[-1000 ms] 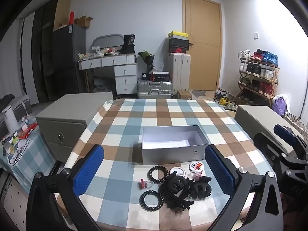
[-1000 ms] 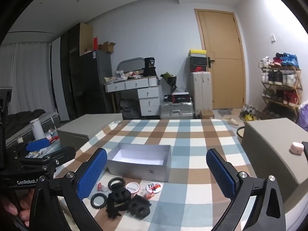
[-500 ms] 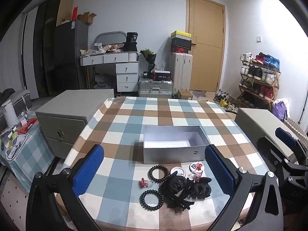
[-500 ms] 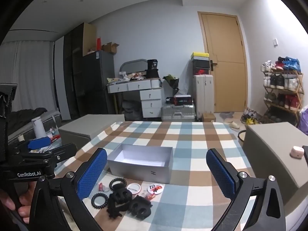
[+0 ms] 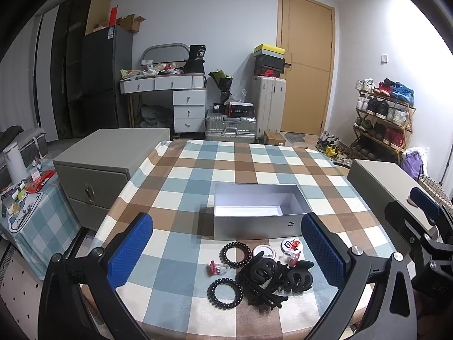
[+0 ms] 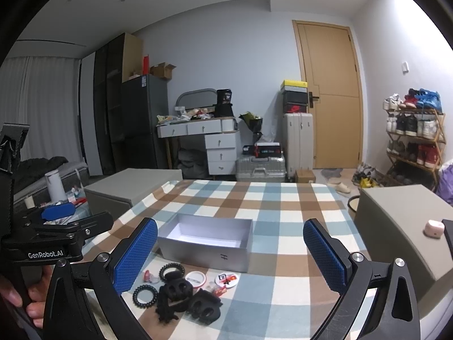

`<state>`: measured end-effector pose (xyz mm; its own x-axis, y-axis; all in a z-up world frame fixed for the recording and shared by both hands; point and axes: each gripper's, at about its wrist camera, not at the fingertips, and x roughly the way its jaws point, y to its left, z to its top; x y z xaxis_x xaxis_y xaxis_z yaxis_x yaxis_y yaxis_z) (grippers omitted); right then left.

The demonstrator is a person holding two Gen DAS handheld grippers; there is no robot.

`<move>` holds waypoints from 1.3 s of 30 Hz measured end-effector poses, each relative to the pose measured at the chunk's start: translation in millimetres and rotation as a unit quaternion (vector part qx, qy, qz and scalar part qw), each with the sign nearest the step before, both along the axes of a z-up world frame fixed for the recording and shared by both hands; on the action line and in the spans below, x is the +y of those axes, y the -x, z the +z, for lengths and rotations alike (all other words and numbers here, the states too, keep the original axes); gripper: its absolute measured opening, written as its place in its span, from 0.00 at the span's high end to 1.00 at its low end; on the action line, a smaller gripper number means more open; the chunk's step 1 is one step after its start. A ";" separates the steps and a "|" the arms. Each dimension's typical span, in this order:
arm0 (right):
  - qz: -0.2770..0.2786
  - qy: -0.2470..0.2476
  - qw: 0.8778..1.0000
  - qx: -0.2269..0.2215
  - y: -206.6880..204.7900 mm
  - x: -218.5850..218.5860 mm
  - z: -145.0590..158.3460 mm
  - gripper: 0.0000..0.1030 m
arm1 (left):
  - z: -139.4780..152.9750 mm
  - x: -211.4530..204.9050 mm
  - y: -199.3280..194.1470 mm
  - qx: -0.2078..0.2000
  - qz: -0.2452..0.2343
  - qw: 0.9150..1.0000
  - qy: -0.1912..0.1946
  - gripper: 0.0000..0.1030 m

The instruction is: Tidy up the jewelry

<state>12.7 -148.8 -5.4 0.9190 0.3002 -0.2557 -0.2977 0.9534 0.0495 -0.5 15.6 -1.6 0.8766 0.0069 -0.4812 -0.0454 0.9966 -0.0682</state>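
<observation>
Checked tablecloth (image 5: 181, 192), one; open grey box (image 5: 254, 221), one, empty, at centre. Accessory cluster just before the box, at 6 o'clock from it, listed left to right in the left wrist view: small red clip (image 5: 215, 268), one, at 9 o'clock of the cluster; black spiral hair ties, two, the near one (image 5: 225, 293) at 7 o'clock, the far one (image 5: 235, 255) at 11 o'clock; black claw clips (image 5: 276, 277), apparently two, overlapping, outlines hard to separate; round badges, two, one white (image 5: 264, 252), one with red print (image 5: 291, 245), at 1 o'clock; a small pale-and-red item (image 5: 291, 257) beneath them, partly hidden, kind unclear. Left gripper (image 5: 226, 253): blue pads spread wide, nothing between, hovering over the cluster; handle gripped by a hand (image 6: 17, 300), cut off at frame edge. Right gripper (image 6: 230, 257): likewise wide apart, carrying nothing, at 3 o'clock of the left one.
</observation>
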 end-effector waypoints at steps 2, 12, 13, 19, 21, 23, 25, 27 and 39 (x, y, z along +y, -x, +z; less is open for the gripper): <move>-0.004 -0.001 1.000 -0.001 0.7 -0.4 -0.3 0.00 | -0.8 1.5 0.4 0.002 0.001 1.000 0.003 0.01; -0.009 -0.007 1.000 0.004 -1.0 -2.8 -1.6 0.00 | 0.8 1.9 0.2 0.003 -0.005 1.000 0.002 0.01; -0.010 -0.008 1.000 0.004 -1.2 -3.0 -1.5 0.00 | 0.5 2.3 -0.2 0.004 -0.005 1.000 0.002 0.01; -0.009 -0.007 1.000 0.004 -1.1 -1.6 -1.9 0.00 | -0.6 3.7 -0.1 0.006 -0.003 1.000 0.003 0.01; -0.008 -0.006 1.000 0.004 -0.7 -0.8 -2.3 0.00 | -1.0 4.3 -0.2 0.006 -0.003 1.000 0.003 0.01; -0.007 -0.006 1.000 0.004 -0.7 -0.5 -2.6 0.00 | -1.0 4.3 0.0 0.005 -0.002 1.000 0.003 0.01; -0.007 -0.006 1.000 0.004 -0.8 -0.3 -2.5 0.00 | -1.5 4.8 -0.2 0.006 -0.003 1.000 0.003 0.01; -0.007 -0.006 1.000 0.005 -0.8 -0.5 -2.7 0.00 | -2.1 5.8 -0.2 0.006 -0.003 1.000 0.003 0.01; 0.000 -0.008 1.000 0.010 -3.0 0.9 -8.2 0.00 | -8.7 10.7 -1.7 0.014 0.003 1.000 0.006 0.01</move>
<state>15.6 -147.9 -13.6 0.9133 0.3047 -0.2702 -0.2968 0.9523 0.0704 1.2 26.4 -10.3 0.8631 0.0064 -0.5050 -0.0531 0.9955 -0.0783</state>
